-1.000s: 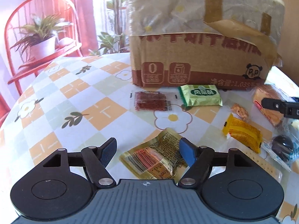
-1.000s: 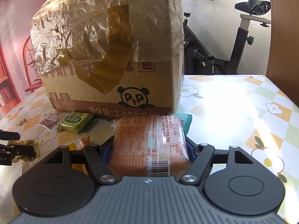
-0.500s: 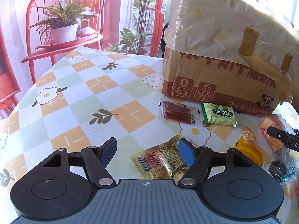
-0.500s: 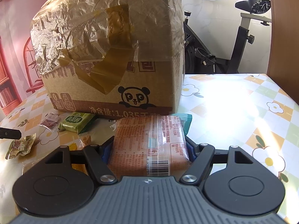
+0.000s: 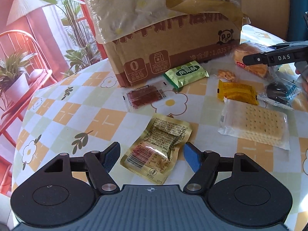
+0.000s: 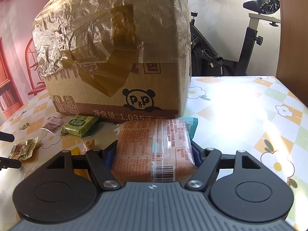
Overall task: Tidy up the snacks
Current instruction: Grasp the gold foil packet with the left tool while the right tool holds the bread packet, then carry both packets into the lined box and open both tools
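A gold foil snack packet (image 5: 157,146) lies flat on the flowered tablecloth (image 5: 80,115), between the blue pads of my left gripper (image 5: 152,156). The pads stand open on either side and do not touch it. My right gripper (image 6: 154,154) is shut on an orange bread packet (image 6: 152,142), held just in front of the taped cardboard box (image 6: 115,67). In the left wrist view that bread packet (image 5: 248,57) and a right gripper finger (image 5: 269,57) show at the far right. The box (image 5: 173,38) stands at the back of the table.
Loose snacks lie before the box: a green packet (image 5: 185,73), a clear red packet (image 5: 144,97), a yellow packet (image 5: 237,93), a cracker pack (image 5: 256,125) and a dark cookie pack (image 5: 279,94). A red chair with a potted plant (image 5: 15,77) stands left; an exercise bike (image 6: 250,38) stands behind the table.
The left gripper has rolled, so its view tilts and now takes in the cracker pack. The gold packet stays between its open pads. The right gripper and bread packet have not moved.
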`<state>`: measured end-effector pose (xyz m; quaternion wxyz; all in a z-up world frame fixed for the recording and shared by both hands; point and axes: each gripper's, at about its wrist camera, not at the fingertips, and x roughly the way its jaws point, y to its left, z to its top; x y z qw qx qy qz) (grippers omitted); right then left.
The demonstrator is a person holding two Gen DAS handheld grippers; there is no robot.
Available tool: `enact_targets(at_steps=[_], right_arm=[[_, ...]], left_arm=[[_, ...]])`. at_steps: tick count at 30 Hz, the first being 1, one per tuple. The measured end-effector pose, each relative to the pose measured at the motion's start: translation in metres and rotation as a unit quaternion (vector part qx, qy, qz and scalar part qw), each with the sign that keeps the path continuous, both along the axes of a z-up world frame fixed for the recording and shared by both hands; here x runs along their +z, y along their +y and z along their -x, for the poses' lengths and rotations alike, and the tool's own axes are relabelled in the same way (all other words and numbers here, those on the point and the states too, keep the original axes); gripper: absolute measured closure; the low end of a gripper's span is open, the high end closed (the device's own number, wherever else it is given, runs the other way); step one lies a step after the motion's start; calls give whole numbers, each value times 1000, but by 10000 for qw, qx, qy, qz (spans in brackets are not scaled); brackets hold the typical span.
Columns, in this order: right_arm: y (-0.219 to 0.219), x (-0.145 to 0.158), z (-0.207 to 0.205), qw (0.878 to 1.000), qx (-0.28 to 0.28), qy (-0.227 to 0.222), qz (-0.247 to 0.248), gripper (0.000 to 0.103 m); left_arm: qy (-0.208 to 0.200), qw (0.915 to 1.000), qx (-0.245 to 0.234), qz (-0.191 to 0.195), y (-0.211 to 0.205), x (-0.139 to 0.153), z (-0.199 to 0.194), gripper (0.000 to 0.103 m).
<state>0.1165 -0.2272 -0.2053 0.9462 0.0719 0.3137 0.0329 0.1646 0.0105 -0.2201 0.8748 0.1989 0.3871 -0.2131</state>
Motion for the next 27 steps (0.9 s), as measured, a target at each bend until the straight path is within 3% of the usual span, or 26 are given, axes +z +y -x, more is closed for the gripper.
enact_targets(at_steps=[6,9,14,15,18,21,24,27], right_arm=[[1,0,-1,10000,2,10,16,29],[1,0,-1,10000,3,17,9,29],[1,-1,-1,10000,5,12,1,29],[1,-1,-2,10000,7,12,3,29],[2,-1,-2,10000,8,25,7,29],[1,0,-2,10000,17,20,-23,29],[1,0,-2,10000,14,14,-31,29],[1,0,-1,10000,11,3,-46,29]], left_arm=[[83,9971,547,515,6,-7,-26,21],[256,9908,1017,855,12,-10,-27,21],[14,9842,1484,964,14,-12,-10,22],[-9,9831,1544,985,14,-12,-10,24],[-66,9837,1465,1040,11,-9,-10,46],[-48,9837,1457,1049,8,-8,-13,47],[-137,9815,1525,1146,10,-4,-7,57],[-168,9791,1662,1160,10,0,-1,58]])
